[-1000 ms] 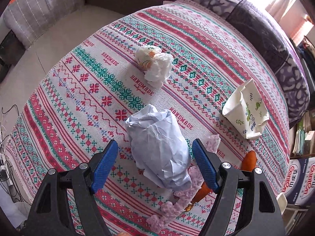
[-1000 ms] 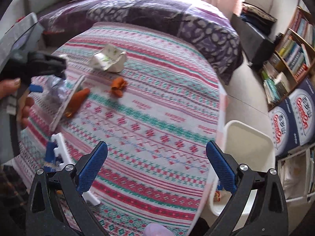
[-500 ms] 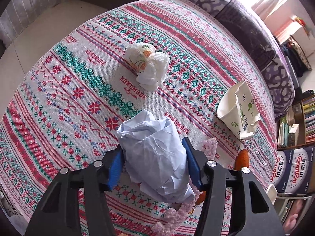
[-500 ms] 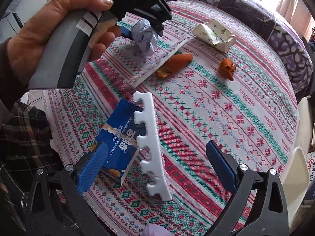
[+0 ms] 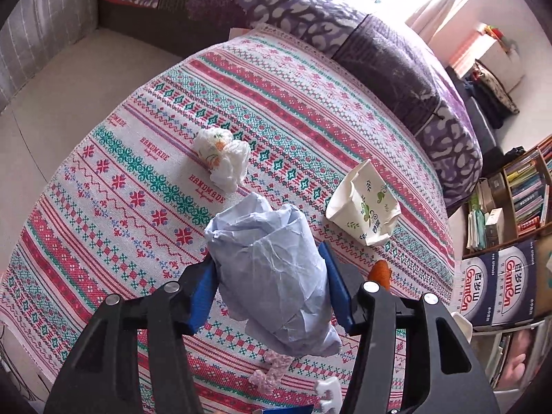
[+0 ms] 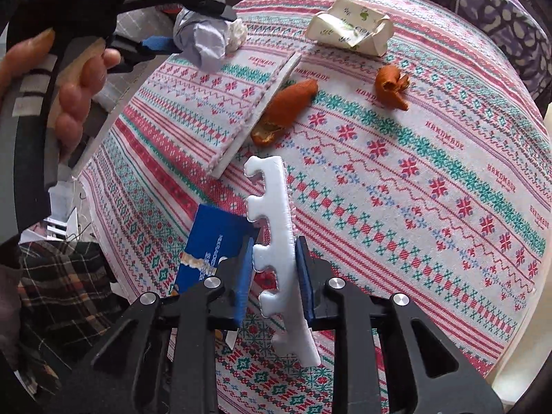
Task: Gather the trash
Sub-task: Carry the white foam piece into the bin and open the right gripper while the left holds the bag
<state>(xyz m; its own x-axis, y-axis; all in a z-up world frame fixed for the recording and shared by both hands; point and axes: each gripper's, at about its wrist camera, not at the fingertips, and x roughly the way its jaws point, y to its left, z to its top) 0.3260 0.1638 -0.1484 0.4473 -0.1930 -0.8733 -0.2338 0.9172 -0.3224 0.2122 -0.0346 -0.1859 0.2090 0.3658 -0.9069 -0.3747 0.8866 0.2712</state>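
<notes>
Between the left jaws sits the crumpled paper wad (image 5: pixel 272 276), lifted off the cloth-covered counter (image 5: pixel 138 158). Ahead of these jaws and a little left lies a balled tissue (image 5: pixel 222 158); ahead and to the right lies a flattened paper cup (image 5: pixel 364 207). Between the right jaws stands the notched foam strip (image 6: pixel 279 252), its far end reaching forward past the jaws. Just left of the strip, partly under the left jaw, lies a flat wrapper (image 6: pixel 214 248). Ahead of the jaws a long foam bar (image 6: pixel 257 110) lies slanted on the counter, with a piece of peel (image 6: pixel 286 110) touching its right side. A second peel (image 6: pixel 391 86) lies farther right.
</notes>
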